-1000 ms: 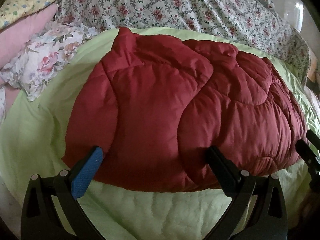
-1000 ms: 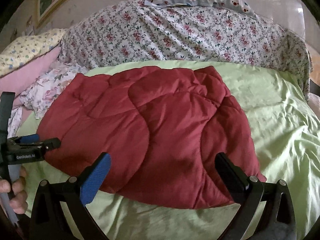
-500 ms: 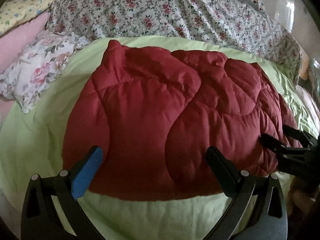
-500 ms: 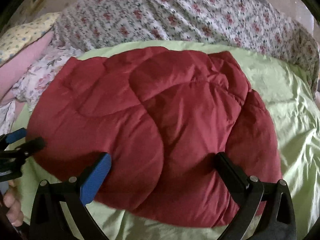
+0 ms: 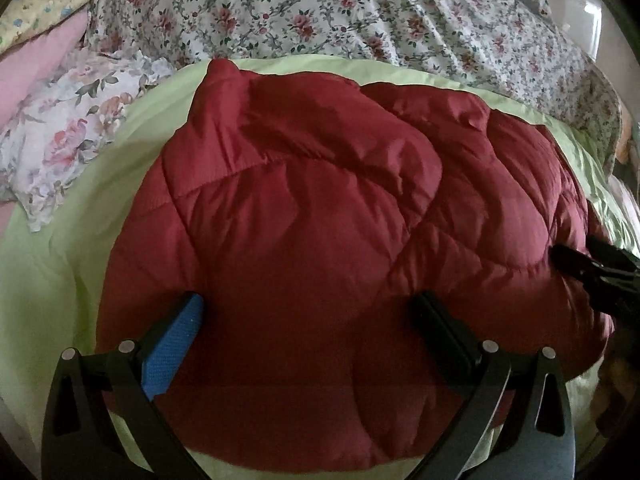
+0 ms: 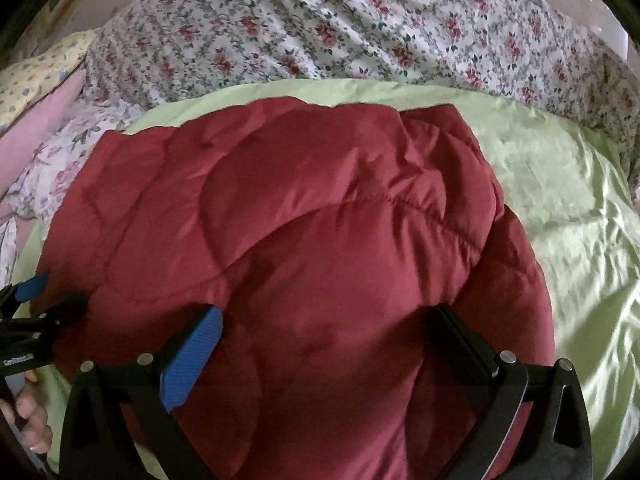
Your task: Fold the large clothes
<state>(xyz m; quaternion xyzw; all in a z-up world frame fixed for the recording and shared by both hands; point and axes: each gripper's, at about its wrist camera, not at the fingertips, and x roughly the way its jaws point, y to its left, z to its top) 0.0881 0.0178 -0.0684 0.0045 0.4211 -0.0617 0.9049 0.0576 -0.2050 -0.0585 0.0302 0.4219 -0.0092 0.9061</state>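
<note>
Maroon quilted puffer garment sat mid-frame in both views, spread on the light green bedsheet, lower hem toward us. We judged it light but bulky: padded fill, springy, so folds will likely puff back unless pressed. Shell looked like smooth nylon with a slight sheen, so probably slippery against the pads. Curved stitched seams split it into soft lobes; ribbed band showed at its left edge in the left-wrist view. Couldn't tell sleeves from body in that heap.

Best hold, in our view: pinch the near hem or a stitched seam, where the padding is thinner, not a fat lobe.

Our left gripper was spread wide, jaws above the garment's lower part, clamping nothing. Our right gripper was the same: jaws apart over the fabric, empty. Each had one blue textured pad and one black.

Sheet was satin-like and wrinkled, so the garment may slide on it. Small-rose floral bedding was bunched across the top of frame; larger-flower pillow and pink cushion at upper left.
</note>
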